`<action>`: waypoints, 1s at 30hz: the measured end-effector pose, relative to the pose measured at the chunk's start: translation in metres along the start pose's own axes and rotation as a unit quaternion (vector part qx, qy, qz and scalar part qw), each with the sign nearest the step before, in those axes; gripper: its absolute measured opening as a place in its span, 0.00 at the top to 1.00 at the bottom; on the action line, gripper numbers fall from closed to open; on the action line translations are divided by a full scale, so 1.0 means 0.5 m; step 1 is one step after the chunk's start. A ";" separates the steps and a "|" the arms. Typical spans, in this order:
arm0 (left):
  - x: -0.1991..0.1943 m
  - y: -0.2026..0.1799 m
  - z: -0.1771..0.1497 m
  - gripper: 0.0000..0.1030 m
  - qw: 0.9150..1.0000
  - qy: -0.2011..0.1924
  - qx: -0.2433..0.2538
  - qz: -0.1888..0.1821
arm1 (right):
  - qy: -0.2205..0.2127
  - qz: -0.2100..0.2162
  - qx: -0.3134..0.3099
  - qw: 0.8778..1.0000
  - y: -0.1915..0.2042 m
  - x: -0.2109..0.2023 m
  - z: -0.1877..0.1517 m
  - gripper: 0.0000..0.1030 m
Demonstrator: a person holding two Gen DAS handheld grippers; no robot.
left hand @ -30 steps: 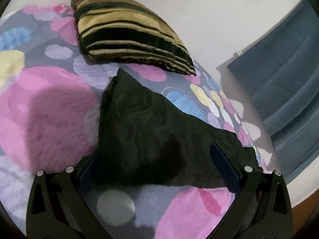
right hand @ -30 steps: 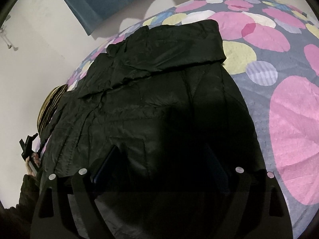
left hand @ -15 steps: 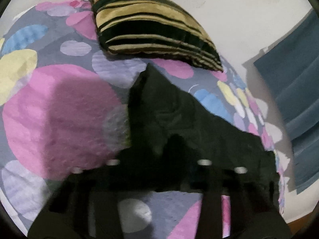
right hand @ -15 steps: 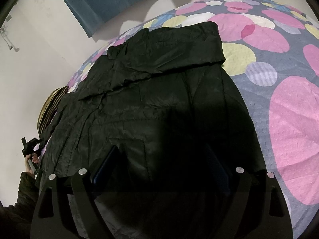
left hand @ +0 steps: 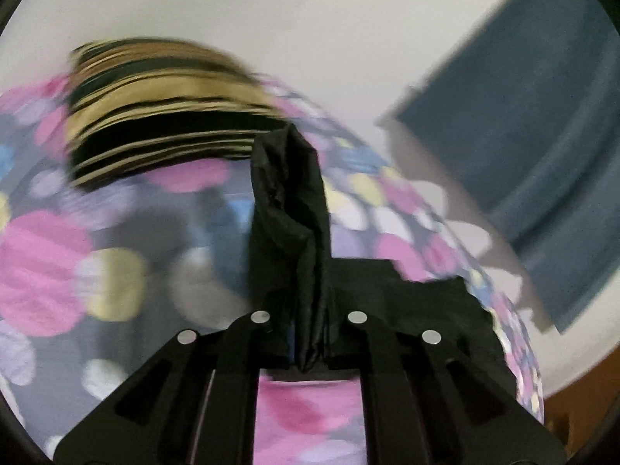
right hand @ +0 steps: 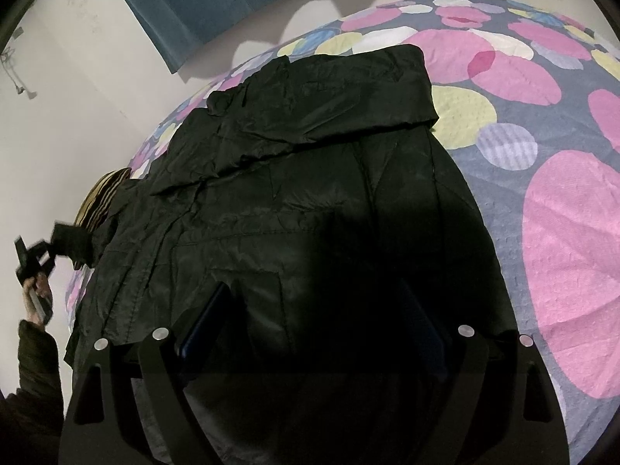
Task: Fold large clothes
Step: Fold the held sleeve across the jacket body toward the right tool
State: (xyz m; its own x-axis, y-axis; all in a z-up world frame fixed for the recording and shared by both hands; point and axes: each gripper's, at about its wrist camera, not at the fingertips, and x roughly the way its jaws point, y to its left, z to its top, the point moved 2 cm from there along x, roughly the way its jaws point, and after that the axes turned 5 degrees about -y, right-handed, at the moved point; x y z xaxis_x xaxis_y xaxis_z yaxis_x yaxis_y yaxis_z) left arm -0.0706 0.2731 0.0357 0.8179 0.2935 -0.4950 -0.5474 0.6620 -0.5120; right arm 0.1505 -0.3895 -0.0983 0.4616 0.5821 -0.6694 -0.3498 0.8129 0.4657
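Left claw (left hand: 308, 333): clenched on a bunched corner of the black jacket (right hand: 310, 201), lifted clear of the bed (right hand: 562, 240)
Right claw (right hand: 310, 321): released, jaws wide, poised over the near hem
Black jacket: spread flat across the dotted bedspread, one sleeve folded over the top
Striped pillow (left hand: 155, 124): beyond, against the wall
Blue curtain (left hand: 523, 124): farthest back

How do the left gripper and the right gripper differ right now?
The left gripper has its jaws shut on a bunched corner of the black jacket, lifted off the bedspread; the right gripper has its jaws wide open, gripping nothing. Both are over the same jacket.
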 end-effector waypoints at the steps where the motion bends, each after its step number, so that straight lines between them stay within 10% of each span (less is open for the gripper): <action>1: 0.003 -0.030 -0.001 0.93 1.000 0.002 0.009 -0.011 | -0.001 0.000 0.000 1.000 0.000 0.000 0.000 0.17; 18: 0.138 -0.609 -0.231 0.93 0.959 0.112 0.159 -0.206 | -0.014 0.010 0.004 1.000 -0.005 0.001 -0.004 0.16; 30: 0.269 -0.801 -0.511 0.93 0.926 0.212 0.232 -0.210 | -0.019 0.022 0.013 1.000 -0.006 -0.003 -0.009 0.16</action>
State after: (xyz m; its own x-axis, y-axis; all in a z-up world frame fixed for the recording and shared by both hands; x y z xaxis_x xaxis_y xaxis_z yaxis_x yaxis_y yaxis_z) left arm 0.2131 -0.1286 -0.0053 0.7443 -0.2885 -0.6023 0.0182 0.9103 -0.4135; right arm 0.1473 -0.3930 -0.1010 0.4777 0.6167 -0.6257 -0.3499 0.7868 0.5085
